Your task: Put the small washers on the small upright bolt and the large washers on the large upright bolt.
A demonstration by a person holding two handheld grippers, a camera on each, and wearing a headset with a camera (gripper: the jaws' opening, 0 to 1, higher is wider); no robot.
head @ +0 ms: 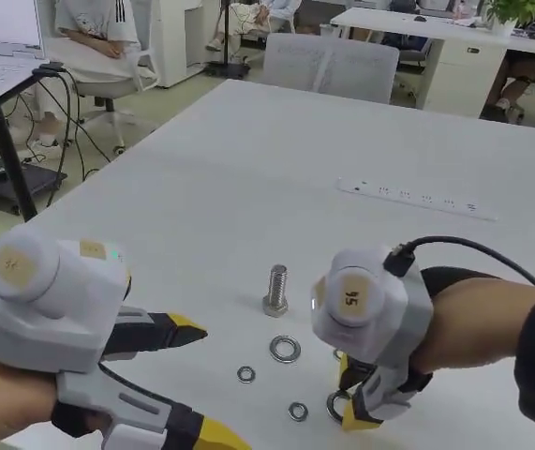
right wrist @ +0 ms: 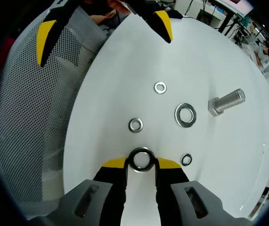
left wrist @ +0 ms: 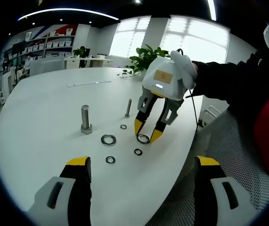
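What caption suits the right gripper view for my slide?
The right gripper straddles a large washer on the table; four more washers and the large upright bolt wait beyond.

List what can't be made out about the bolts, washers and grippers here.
- Small bolt: in the head view, hidden behind the body of the right gripper.
- Large washer between that gripper's tips: clamped or merely flanked, neither gripper view settles it.
- Left gripper: the head view's bottom edge cuts off its lower jaw.
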